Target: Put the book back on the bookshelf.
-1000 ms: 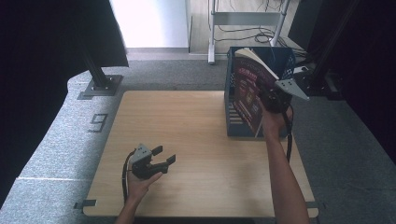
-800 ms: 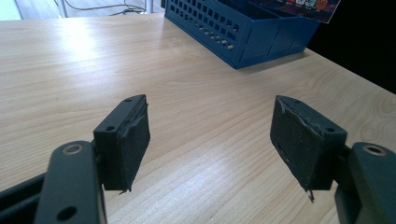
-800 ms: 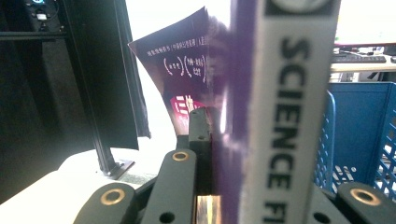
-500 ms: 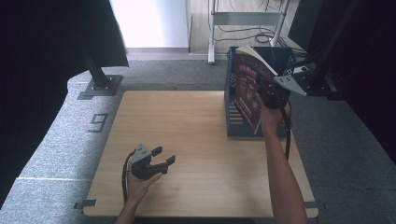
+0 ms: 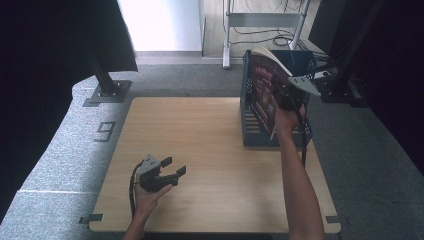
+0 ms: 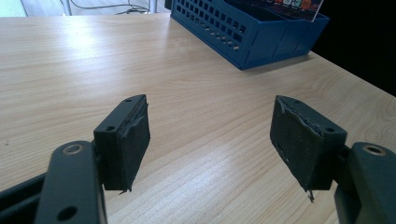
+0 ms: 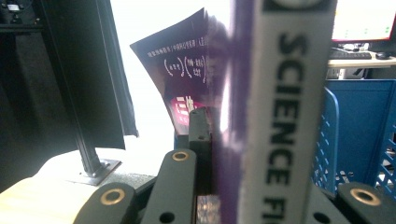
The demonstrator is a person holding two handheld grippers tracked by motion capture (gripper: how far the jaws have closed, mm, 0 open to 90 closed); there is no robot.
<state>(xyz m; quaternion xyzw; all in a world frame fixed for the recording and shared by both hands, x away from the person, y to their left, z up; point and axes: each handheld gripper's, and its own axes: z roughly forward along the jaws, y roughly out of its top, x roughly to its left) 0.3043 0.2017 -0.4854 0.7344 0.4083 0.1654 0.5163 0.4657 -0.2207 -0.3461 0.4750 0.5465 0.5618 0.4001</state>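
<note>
One book (image 5: 263, 91), a dark purple paperback, is held above the blue file rack (image 5: 250, 127) at the far right of the wooden table (image 5: 200, 140). It is clamped between the jaws of the right gripper (image 5: 281, 95), which are closed tight on its spine side. In the right gripper view the spine (image 7: 285, 112) is seen running straight up and down, so the book's long axis stands roughly upright, with the printed lettering reading along it. In the high view the front cover is turned toward the table's left side and the top edge leans slightly over the rack. One rack is counted, with several slotted compartments; which compartment lies under the book cannot be told. Two grippers are counted. The left gripper (image 5: 172, 169) is held low over the near left part of the table, its jaws spread wide with nothing between the pads (image 6: 133, 140).
</note>
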